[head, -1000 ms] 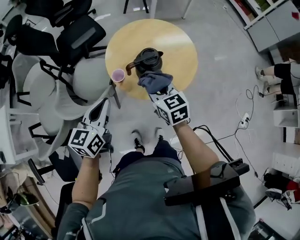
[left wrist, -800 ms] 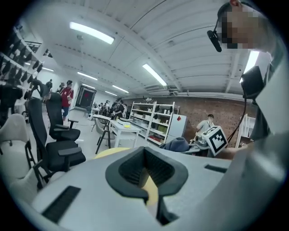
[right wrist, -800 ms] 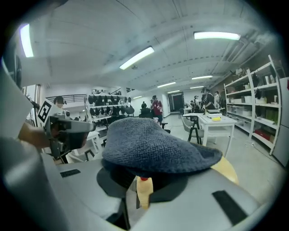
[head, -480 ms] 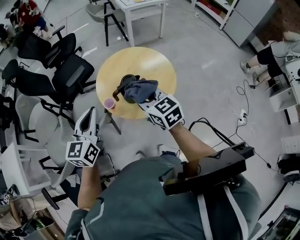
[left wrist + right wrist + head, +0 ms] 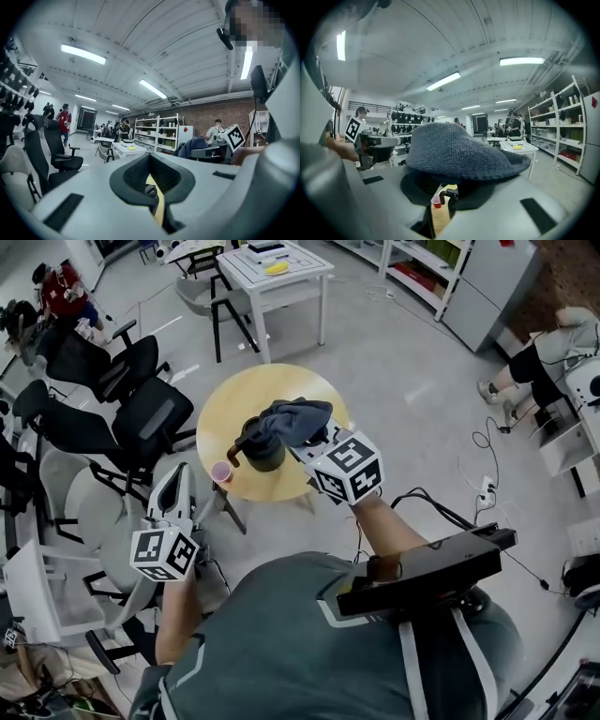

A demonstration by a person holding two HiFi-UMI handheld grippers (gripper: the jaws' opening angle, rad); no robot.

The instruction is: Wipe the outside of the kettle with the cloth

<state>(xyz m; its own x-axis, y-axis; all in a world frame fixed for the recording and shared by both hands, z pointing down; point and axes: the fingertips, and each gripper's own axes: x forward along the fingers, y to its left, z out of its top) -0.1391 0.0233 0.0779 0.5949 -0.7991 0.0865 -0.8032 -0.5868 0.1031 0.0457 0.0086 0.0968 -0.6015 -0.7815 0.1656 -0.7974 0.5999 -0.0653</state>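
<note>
Kettle (image 5: 259, 446) sits mid-table (image 5: 291, 381), cup (image 5: 221, 472) to its left. My right gripper (image 5: 314, 448), clamped on the cloth (image 5: 298, 418), has just risen above it. Left gripper (image 5: 178, 479) is closed on nothing and has risen too. Wipe looks paused or done.

R gripper (image 5: 449, 190) jaws grip cloth (image 5: 459, 150)
</note>
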